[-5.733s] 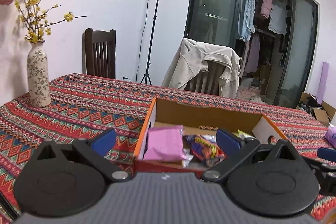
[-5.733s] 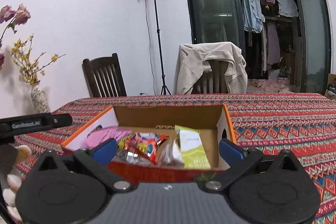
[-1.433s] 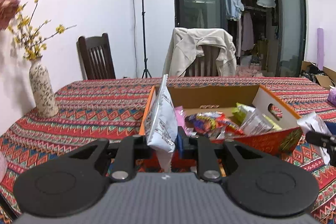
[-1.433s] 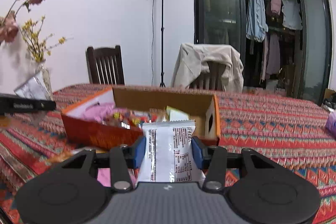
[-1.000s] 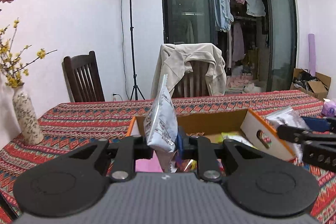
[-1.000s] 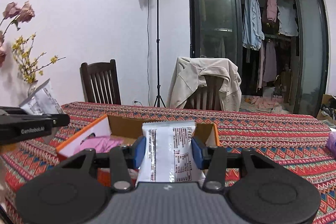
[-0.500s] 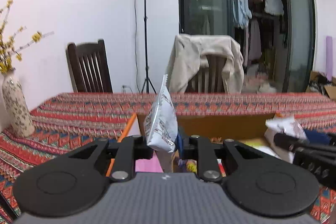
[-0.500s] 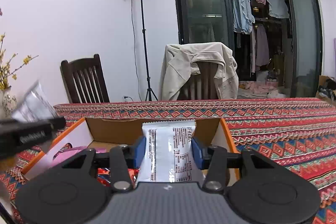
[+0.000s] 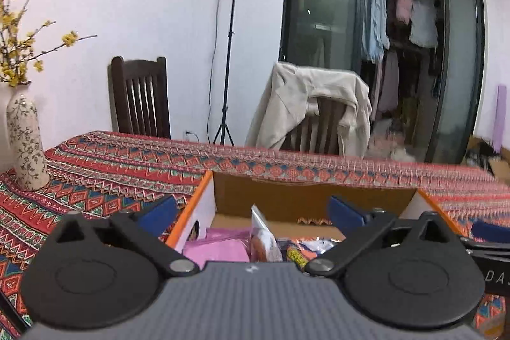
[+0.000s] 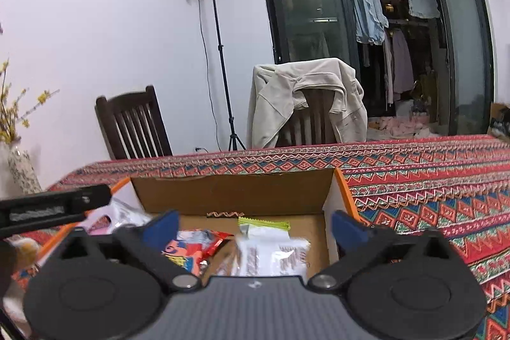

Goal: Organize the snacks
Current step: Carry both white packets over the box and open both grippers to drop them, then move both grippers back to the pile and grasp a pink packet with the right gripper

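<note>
Both our grippers are spread wide and hold nothing: left gripper [image 9: 251, 212], right gripper [image 10: 255, 227]. Both hang over the cardboard box [image 10: 236, 196], which sits directly ahead and below us on the patterned tablecloth [image 10: 430, 180].

White packet [image 10: 274, 254] lies inside, just under the right gripper. Another packet [image 9: 263, 238] stands on edge under the left gripper, beside a pink pack [image 9: 216, 250].

Our read: drop step is done, next is pulling out. Lift straight up first so the fingertips clear the box walls and don't drag a wrapper.

The box's orange side edges sit close outside our fingers. Open cloth to the right of the right gripper; vase [image 9: 25, 142] far left, well apart.
</note>
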The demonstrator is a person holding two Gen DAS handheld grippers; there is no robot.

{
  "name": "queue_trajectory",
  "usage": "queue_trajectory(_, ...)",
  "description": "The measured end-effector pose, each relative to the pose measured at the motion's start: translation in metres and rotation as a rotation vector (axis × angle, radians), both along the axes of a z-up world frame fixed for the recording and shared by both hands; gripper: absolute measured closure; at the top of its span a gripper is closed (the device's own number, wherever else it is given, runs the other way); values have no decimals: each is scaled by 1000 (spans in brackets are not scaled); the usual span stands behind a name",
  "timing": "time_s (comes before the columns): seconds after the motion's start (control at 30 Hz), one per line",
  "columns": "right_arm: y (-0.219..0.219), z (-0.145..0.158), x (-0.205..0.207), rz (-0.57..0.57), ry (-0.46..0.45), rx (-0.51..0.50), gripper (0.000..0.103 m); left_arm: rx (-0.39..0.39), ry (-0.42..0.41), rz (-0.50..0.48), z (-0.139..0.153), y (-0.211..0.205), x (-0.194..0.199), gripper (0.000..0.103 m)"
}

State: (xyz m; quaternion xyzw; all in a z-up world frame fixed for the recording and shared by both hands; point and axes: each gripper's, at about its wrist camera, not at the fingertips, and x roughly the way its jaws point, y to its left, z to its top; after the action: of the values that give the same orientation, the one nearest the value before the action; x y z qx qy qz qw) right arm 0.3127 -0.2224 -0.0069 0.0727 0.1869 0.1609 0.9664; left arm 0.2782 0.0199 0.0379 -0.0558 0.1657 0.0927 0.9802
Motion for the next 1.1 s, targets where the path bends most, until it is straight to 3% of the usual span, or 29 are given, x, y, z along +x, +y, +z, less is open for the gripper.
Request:
queue_trajectory(0.4,-10,3,-8,-20,-33,22,0,-37,-35,-1,14,1,-15,0)
queue_trajectory(0.73,-16,33,-60,34,-61,-15,0,-56,-34,-13,43,9,-74,0)
queue_trajectory(1.1,-14,6,-117,109,52,-64,0,3,87,-9,6,29,-138,0)
